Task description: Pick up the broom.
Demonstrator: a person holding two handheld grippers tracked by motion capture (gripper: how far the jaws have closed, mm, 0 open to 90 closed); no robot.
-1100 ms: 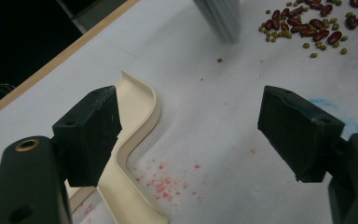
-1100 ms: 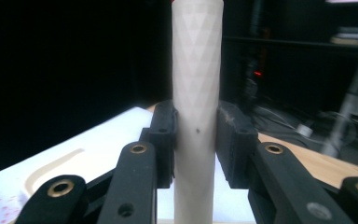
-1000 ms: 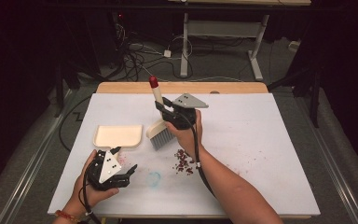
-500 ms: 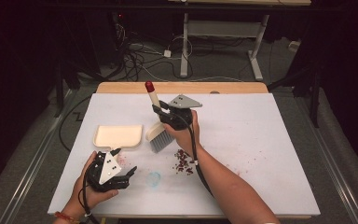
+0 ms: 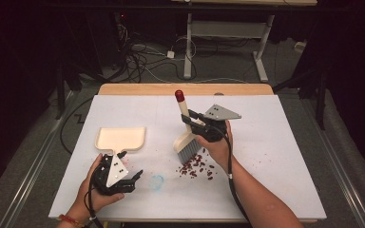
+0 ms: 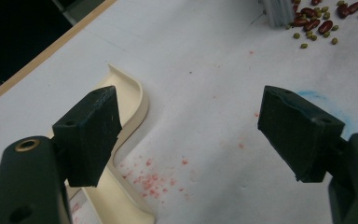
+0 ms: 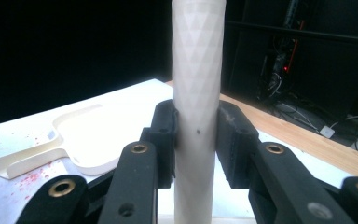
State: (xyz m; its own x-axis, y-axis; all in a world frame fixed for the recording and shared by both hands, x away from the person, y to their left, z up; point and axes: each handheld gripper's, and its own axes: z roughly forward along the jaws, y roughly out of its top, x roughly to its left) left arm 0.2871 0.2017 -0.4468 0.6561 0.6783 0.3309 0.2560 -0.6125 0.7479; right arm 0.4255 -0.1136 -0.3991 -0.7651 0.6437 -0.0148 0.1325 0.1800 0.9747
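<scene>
Taking the pile of beans (image 5: 196,167) as my landmark, nearest to me on the white-covered bench (image 5: 285,156) is my left gripper (image 5: 132,179), well to the left of the beans and at the bench's near edge; in the left gripper view its two black pads stand wide apart with nothing between them, just bare sheet speckled with red flecks. Between that gripper and the beans I can see a faint blue smudge (image 5: 157,181) on the sheet. The beans themselves are a loose scatter of dark red kidney beans and small green ones, lying roughly mid-bench. Just beyond them and touching their far edge are the grey bristles of the hand brush (image 5: 186,145), which stands tilted with its pale handle rising away from me to a red tip. My right gripper (image 5: 190,119) is clamped on that handle above the beans; in the right gripper view both pads press flat on the textured white shaft (image 7: 196,93) from either side. The cream dustpan (image 5: 120,139) lies flat to the left of the beans, slightly farther back, with its short handle pointing toward my left gripper. Farthest from the beans is the bench's bare wooden back edge (image 5: 142,89).
</scene>
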